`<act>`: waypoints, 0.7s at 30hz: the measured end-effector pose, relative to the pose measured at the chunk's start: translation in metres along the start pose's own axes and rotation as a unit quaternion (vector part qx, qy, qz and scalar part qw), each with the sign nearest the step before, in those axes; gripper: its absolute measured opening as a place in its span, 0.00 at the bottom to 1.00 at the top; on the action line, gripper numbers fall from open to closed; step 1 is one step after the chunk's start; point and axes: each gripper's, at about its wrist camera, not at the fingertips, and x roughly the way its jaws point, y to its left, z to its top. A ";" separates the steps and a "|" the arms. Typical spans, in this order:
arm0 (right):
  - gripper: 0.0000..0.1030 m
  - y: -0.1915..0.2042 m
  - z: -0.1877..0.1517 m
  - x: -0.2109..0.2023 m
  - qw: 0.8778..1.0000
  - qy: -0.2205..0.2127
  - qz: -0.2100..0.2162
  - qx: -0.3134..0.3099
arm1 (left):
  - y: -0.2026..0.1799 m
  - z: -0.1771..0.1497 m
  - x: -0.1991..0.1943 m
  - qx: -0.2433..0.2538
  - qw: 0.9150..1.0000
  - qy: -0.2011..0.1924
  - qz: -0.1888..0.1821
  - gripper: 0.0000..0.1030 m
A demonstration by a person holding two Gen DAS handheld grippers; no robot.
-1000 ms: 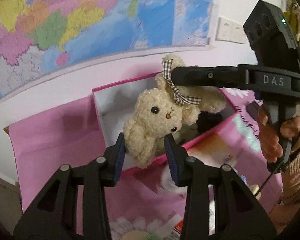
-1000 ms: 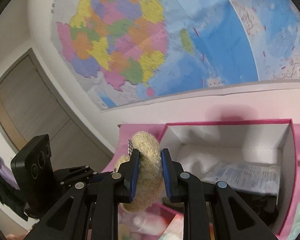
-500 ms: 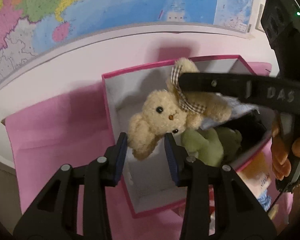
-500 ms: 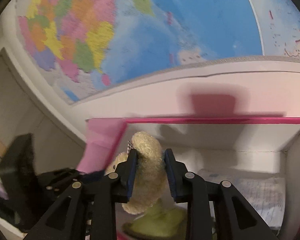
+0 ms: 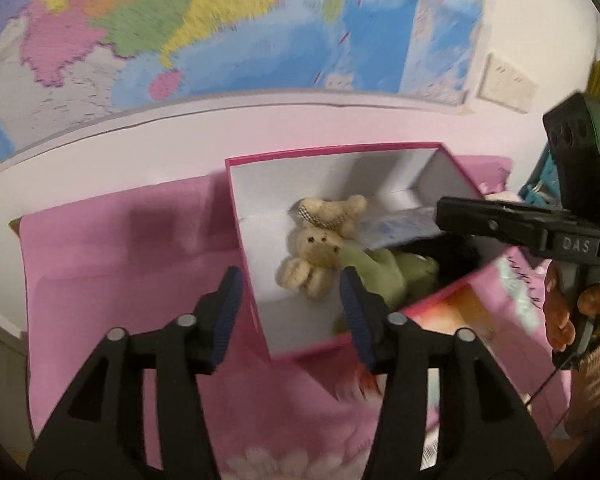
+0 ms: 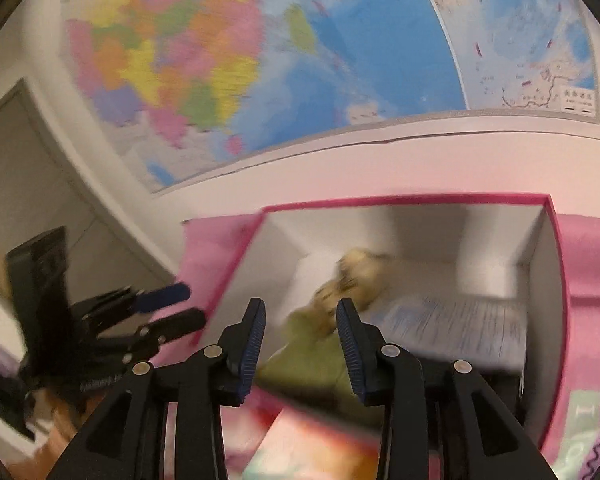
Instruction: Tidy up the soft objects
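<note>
- Pink cloth (image 5: 112, 264) is covering the table under a wall map (image 5: 220, 28), with the pink box (image 5: 320, 152) sitting open on it.
- A second ago both grippers were pinching the cream bear (image 5: 316, 248); now it is lying inside the pink box, against the green plush toy (image 5: 388, 272).
- Just outside the pink box, the left gripper (image 5: 290, 312) and right gripper (image 6: 300, 344) are both gaping, holding nothing.
- One soft toy is stowed, I judge.

Two plush toys (image 5: 318, 246), seemingly, one box (image 5: 332, 152).
</note>
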 end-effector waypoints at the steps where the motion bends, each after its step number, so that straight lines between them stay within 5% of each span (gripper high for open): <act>1: 0.37 0.006 -0.008 -0.009 1.000 0.000 0.008 -0.008 | 0.000 -0.006 -0.007 -0.002 1.000 -0.006 -0.005 0.53; 7: 0.41 0.036 -0.056 -0.031 0.997 0.036 0.055 -0.039 | -0.010 -0.057 -0.041 -0.006 0.999 -0.005 -0.037 0.53; 12: 0.44 0.055 -0.096 -0.025 0.992 0.084 0.075 -0.058 | -0.021 -0.109 -0.045 -0.008 0.998 0.039 -0.044 0.54; 21: 0.45 0.072 -0.145 0.035 0.981 0.174 0.045 -0.077 | -0.013 -0.175 -0.034 -0.058 0.991 0.107 -0.061 0.54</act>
